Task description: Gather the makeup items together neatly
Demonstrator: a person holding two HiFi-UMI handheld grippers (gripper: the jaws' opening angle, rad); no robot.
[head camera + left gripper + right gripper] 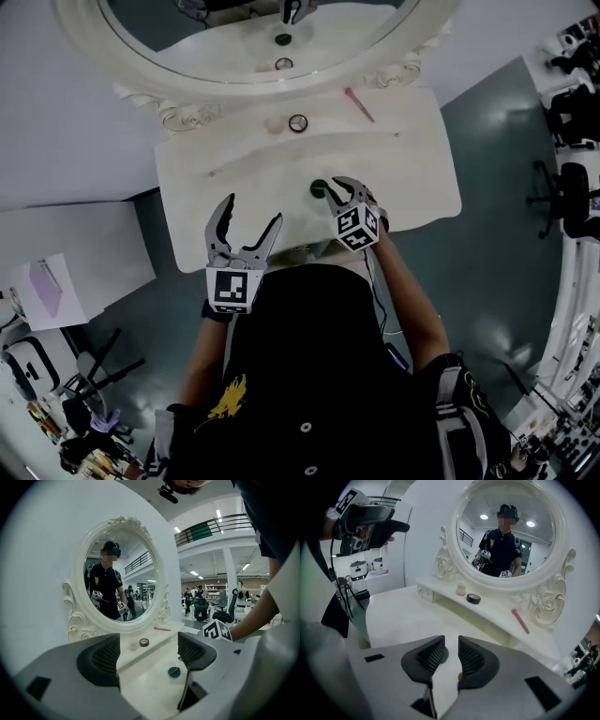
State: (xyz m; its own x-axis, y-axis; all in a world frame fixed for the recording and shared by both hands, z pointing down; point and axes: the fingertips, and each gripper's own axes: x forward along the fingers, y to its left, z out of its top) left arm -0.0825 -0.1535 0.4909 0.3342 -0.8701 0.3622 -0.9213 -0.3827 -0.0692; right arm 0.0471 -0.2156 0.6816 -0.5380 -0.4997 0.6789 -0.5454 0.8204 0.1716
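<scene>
Right gripper [451, 644] sits low over the bench [393, 616], jaws drawn to a narrow slit with nothing caught between them. The green disc [444, 657] peeks out just past the left pad's tip. Left gripper [147, 654] has its jaws spread wide, released and empty. Well beyond both pairs of jaws, up on the shelf [440, 592], are a black pot [473, 598] and a pink stick [520, 621].

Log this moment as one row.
left gripper: open, empty | right gripper: fingers narrowly apart at green disc, not gripping | black compact, pink stick: on shelf
</scene>
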